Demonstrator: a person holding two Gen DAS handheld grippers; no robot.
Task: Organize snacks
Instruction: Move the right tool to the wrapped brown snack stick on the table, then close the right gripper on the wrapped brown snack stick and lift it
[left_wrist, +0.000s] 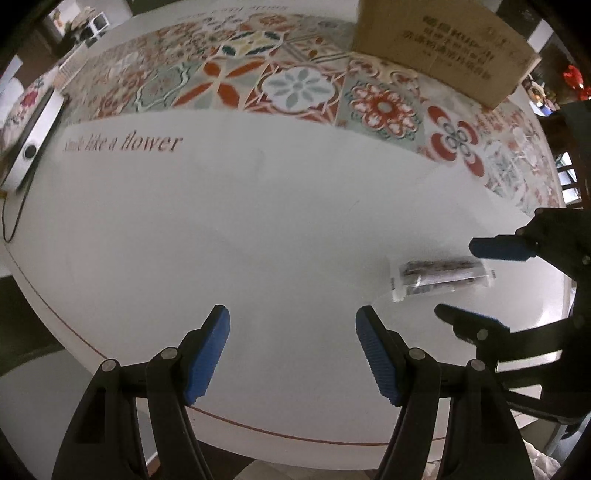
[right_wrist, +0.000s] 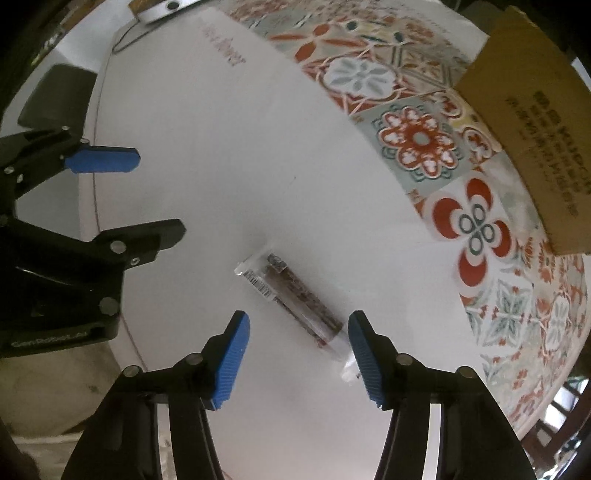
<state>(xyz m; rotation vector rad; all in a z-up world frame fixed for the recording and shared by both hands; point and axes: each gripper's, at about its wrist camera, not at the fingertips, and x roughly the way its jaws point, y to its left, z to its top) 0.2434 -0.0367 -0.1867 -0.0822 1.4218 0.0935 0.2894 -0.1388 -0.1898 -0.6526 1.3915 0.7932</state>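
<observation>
a single snack bar (right_wrist: 295, 301) in a clear wrapper is lying flat on the white part of the round table (right_wrist: 229, 155), slanted across the right wrist view, its dark filling showing through the plastic and a barcode label sitting near its far end. the right gripper (right_wrist: 298, 349) is being held just over the table with its jaws spread wide and nothing between the pads; the near, crimped end of the wrapper is lying right beside the right-hand blue pad, though contact cannot be made out. the left gripper (left_wrist: 292, 350) is being held open as well, empty, above bare white tabletop, with the snack bar (left_wrist: 439, 275) lying off to its right between the other tool's spread fingers. a cardboard box (left_wrist: 443, 44) with printed lettering is standing on the patterned tile band at the far side of the table, well apart from the bar. a silver device (left_wrist: 35, 140) with a cable is resting at the table's left edge.
</observation>
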